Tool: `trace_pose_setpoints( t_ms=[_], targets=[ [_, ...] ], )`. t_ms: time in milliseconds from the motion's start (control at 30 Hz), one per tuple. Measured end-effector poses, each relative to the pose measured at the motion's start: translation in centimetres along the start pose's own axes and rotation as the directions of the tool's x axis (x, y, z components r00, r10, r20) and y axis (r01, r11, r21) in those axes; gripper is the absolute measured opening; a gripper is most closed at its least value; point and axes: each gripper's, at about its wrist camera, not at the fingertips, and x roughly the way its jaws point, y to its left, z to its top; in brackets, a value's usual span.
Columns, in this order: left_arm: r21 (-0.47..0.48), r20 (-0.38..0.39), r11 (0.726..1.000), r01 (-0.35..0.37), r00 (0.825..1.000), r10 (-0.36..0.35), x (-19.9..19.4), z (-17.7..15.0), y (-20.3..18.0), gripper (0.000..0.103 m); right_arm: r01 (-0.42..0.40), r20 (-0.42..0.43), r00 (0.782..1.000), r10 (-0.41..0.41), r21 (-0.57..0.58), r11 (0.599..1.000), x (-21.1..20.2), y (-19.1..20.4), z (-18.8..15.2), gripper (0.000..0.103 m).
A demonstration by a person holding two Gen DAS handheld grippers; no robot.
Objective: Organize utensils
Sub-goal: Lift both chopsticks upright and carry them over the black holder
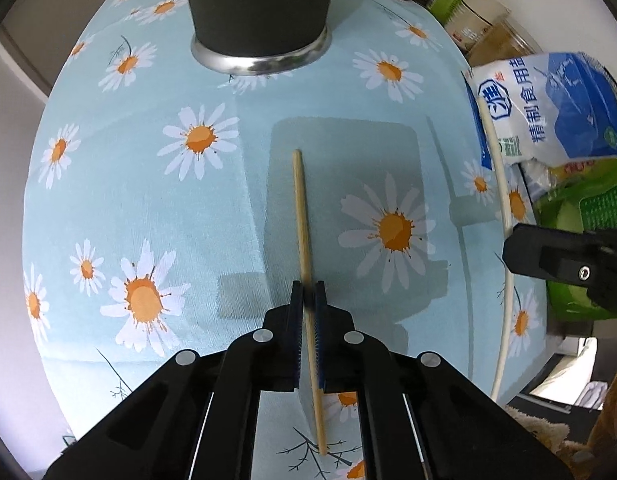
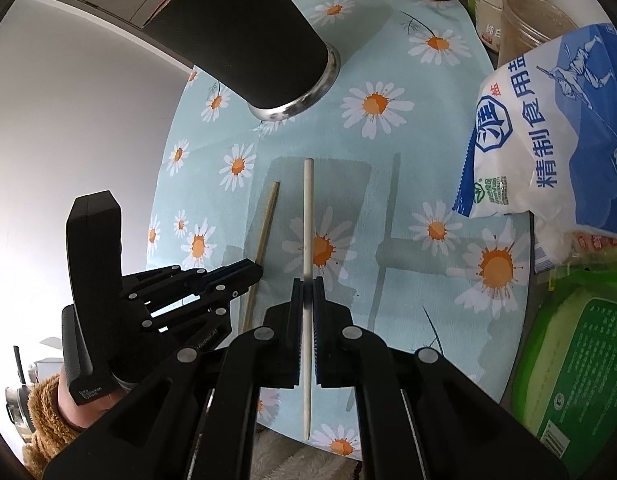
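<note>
My left gripper [image 1: 308, 294] is shut on a wooden chopstick [image 1: 302, 216] and holds it above the daisy tablecloth; the chopstick points toward the black utensil cup [image 1: 260, 4] at the far side. My right gripper [image 2: 307, 292] is shut on a white chopstick [image 2: 308, 216], also held above the cloth. In the right wrist view the left gripper [image 2: 248, 272] with its wooden chopstick [image 2: 266, 224] is just to the left. The black cup [image 2: 244, 40] has chopstick ends at its rim. The white chopstick [image 1: 504, 208] shows at the right in the left wrist view.
A blue-and-white salt bag [image 2: 548, 128], a green package [image 2: 576, 360], and jars and bottles [image 2: 520, 12] line the table's right side. The round table's blue daisy cloth [image 1: 148, 184] ends near the bottom edge. A wall stands at the left.
</note>
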Motion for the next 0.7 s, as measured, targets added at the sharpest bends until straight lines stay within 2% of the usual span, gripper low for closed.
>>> trace_pose_setpoints(
  t_ms=[200,433,700],
  targets=[
    [-0.021,0.029,0.999,0.038,0.999,-0.037,-0.8,-0.1,1.1,0.004,0.009,0.009,1.000,-0.009,0.013,1.000,-0.1,-0.2,0.1,0.005],
    [-0.010,0.093,0.996,0.087,0.992,-0.086,-4.1,-0.5,3.6,0.004,0.040,0.038,0.998,-0.041,0.032,0.999,0.4,0.9,0.4,0.005],
    [0.009,0.171,0.988,0.157,0.973,-0.157,-7.8,-1.3,5.2,0.004,0.063,0.077,0.995,-0.066,0.038,0.997,0.8,3.8,1.0,0.005]
  ],
)
